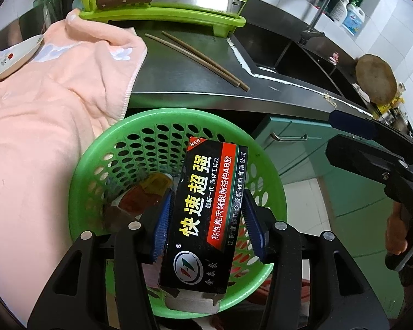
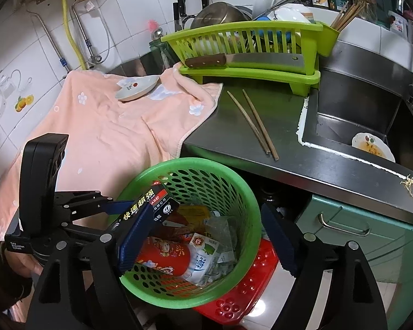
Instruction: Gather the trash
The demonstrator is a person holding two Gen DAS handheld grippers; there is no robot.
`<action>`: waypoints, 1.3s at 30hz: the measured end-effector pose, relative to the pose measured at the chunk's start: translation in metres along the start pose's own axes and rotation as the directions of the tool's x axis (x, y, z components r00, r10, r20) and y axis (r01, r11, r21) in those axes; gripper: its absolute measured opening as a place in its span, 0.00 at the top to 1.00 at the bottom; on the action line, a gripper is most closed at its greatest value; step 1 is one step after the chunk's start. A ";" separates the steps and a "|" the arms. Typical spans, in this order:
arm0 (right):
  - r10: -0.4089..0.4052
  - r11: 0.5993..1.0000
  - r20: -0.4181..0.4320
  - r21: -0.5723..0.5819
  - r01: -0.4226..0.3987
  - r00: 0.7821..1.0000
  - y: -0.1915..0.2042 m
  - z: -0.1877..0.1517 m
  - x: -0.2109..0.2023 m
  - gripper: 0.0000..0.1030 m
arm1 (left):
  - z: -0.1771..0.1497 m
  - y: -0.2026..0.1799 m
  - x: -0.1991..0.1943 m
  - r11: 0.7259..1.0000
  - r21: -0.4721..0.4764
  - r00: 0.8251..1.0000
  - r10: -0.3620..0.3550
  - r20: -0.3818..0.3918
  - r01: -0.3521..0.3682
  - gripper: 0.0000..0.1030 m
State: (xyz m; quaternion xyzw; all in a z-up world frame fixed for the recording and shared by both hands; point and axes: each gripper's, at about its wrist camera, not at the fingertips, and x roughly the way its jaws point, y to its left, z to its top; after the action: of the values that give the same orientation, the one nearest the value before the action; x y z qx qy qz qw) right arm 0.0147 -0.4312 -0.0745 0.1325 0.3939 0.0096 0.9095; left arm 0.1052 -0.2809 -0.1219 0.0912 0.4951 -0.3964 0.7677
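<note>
A black glue carton (image 1: pixel 203 214) is seen between the blue pads of the left gripper (image 1: pixel 206 220), directly above the green perforated basket (image 1: pixel 102 148) that stands on the floor against the counter front. The pads lie along the carton's two long sides near its lower half, with a sliver of gap showing at the right-hand pad, so whether the carton is gripped or already freed cannot be told. The right gripper (image 2: pixel 206 236) is held beside it with its jaws wide and nothing between them, the basket's mouth framed in the gap. The carton is judged to be light, thin cardboard, stiff along its edges but easily crushed across its broad faces; its narrow sides, where the pads now sit, are judged the best hold, and its glossy print may prove slippery. On its face can be read "NEW", large yellow characters "快速超强", and "高性能丙烯酸酯结构AB胶", with a round arrow logo below. Below the jaws, wrappers and a small white-and-green packet (image 2: pixel 203 255) are already piled in the basket.
</note>
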 end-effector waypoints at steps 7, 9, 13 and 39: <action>0.004 1.000 0.007 -0.009 -0.004 1.000 0.003 -0.001 -0.004 0.22 | -0.001 0.005 -0.006 0.999 -0.037 1.000 -0.007 0.019 0.007 0.44; 0.006 1.000 0.009 -0.010 -0.006 1.000 0.004 -0.001 -0.005 0.22 | -0.002 0.005 -0.008 0.999 -0.043 1.000 0.001 0.020 0.000 0.43; 0.010 1.000 0.011 -0.018 -0.009 1.000 0.007 -0.001 -0.006 0.22 | -0.004 0.007 -0.014 0.998 -0.056 1.000 0.010 0.027 -0.009 0.43; 0.109 0.990 -0.003 -0.086 -0.109 0.994 0.072 0.006 -0.002 0.14 | -0.031 0.043 -0.128 0.933 -0.188 0.913 0.344 0.218 -0.307 0.05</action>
State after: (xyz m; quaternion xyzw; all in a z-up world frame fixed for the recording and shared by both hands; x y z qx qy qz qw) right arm 0.0244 -0.3631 -0.0510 0.1144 0.3844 0.0759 0.9129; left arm 0.0885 -0.1691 -0.0413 0.0646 0.4017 -0.2328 0.8833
